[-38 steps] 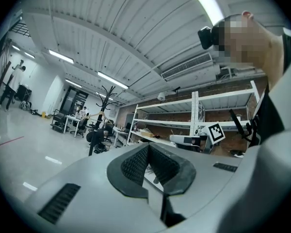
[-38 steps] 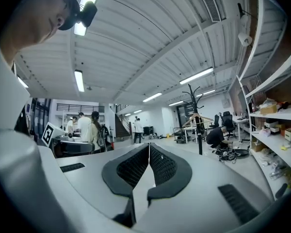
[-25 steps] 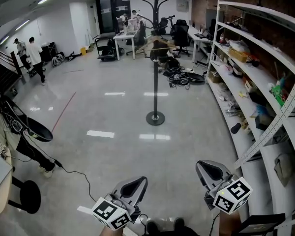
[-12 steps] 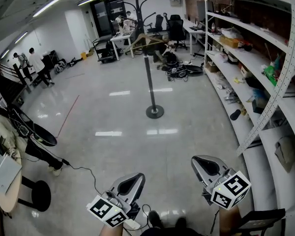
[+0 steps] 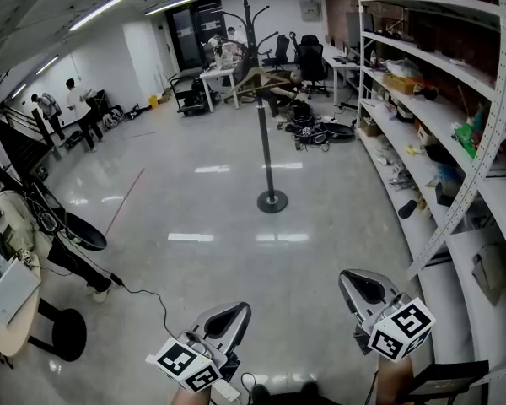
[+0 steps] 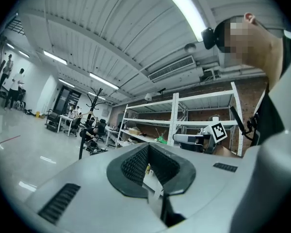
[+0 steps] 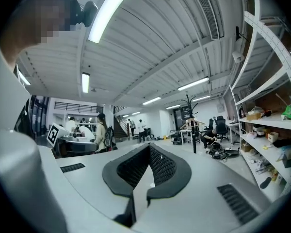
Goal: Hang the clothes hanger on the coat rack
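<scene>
- The open floor (image 5: pixel 194 184) lies between me and the work. I stand well apart from it, with the shelving (image 5: pixel 422 142) running along my right.
- The coat rack (image 5: pixel 265 142) stands upright on its round base, out in the middle of the floor.
- The clothes hanger (image 5: pixel 263 76), a wooden one, appears to hang from the rack's upper arms against the pole. It is too small from here to tell which hook carries it.
- My left gripper (image 5: pixel 234 315) is clenched on nothing and held low and level in front of me.
- My right gripper (image 5: pixel 363 285) is also closed and empty, with no thing between its pads.
- I judge the hanging itself is done, since neither hand carries anything.
- The next move calls only for checking that the hanger sits steady, which means going nearer.
</scene>
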